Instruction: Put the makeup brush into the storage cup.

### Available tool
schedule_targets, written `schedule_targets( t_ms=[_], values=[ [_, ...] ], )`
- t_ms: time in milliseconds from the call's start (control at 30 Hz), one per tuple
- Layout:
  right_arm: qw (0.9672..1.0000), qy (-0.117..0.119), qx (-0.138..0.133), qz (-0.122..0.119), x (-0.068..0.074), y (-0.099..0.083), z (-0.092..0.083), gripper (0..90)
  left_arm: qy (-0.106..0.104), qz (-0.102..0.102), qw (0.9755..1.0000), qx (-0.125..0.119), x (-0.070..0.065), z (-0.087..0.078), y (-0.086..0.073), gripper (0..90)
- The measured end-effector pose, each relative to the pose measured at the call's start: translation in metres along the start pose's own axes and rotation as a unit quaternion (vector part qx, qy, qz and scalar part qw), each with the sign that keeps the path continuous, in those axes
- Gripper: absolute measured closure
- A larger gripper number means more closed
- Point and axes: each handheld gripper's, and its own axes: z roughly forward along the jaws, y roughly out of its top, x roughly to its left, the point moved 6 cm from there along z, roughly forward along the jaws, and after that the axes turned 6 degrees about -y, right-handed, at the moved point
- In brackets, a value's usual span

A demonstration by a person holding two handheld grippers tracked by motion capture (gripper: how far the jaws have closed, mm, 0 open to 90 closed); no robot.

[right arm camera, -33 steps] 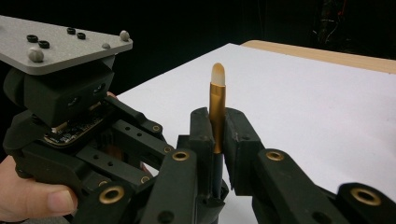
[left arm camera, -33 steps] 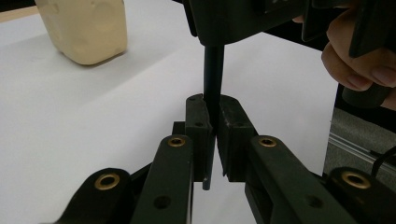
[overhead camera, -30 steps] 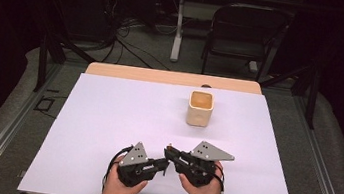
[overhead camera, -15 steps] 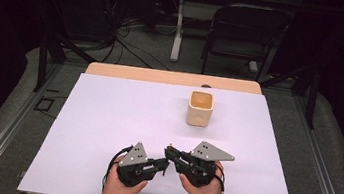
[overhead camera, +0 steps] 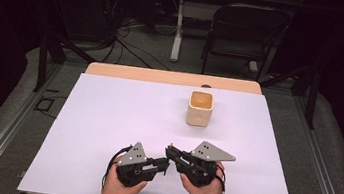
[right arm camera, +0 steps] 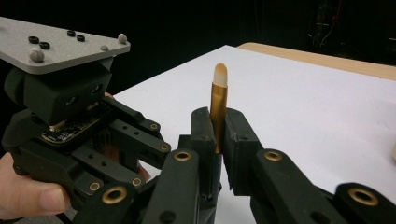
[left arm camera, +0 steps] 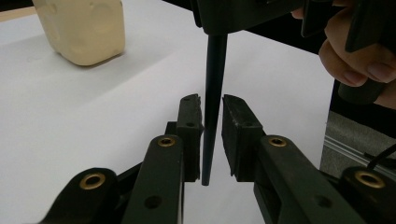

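Note:
A thin brush with a gold ferrule and pale tip (right arm camera: 218, 107) is pinched between the jaws of my right gripper (right arm camera: 217, 114), which is shut on it. Its dark handle (left arm camera: 212, 116) hangs down between the jaws of my left gripper (left arm camera: 211, 100). Those jaws stand narrowly open on either side of the handle, with a small gap on one side. In the high view both grippers meet tip to tip near the table's front edge, left gripper (overhead camera: 165, 164) and right gripper (overhead camera: 170, 150). A cream square cup (overhead camera: 200, 108) stands farther back, right of centre.
A white sheet (overhead camera: 106, 118) covers the table, with a wooden edge (overhead camera: 172, 78) at the back. The cream cup (left arm camera: 81, 30) appears at upper left in the left gripper view. A dark chair (overhead camera: 246, 31) and cables lie beyond the table.

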Motion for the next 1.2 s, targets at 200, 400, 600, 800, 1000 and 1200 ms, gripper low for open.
schedule_targets(
  t_ms=[200, 400, 600, 800, 1000, 1200],
  values=[
    [1.0, -0.005, -0.004, -0.004, -0.002, 0.001, -0.001, 83.4, -0.003, -0.009, 0.9999, -0.003, 0.001, -0.001, -0.001, 69.5],
    [0.9999, -0.01, -0.003, -0.005, -0.004, 0.001, -0.002, 83.4, 0.0, -0.016, 0.9998, -0.009, 0.004, -0.002, -0.003, 61.2],
    [0.9998, -0.017, -0.006, -0.008, -0.007, 0.002, -0.004, 83.4, 0.002, -0.024, 0.9995, -0.019, 0.011, -0.005, -0.006, 49.7],
    [0.9997, -0.022, -0.006, -0.008, -0.01, 0.002, -0.006, 83.4, 0.013, -0.028, 0.9993, -0.022, 0.016, -0.01, -0.01, 43.0],
    [0.9993, -0.034, -0.009, -0.012, -0.016, 0.003, -0.008, 83.4, 0.028, -0.03, 0.9988, -0.026, 0.021, -0.018, -0.012, 40.5],
    [0.9989, -0.043, -0.012, -0.012, -0.022, 0.004, -0.011, 83.4, 0.051, -0.021, 0.9982, -0.024, 0.028, -0.024, -0.014, 40.1]
  ],
)
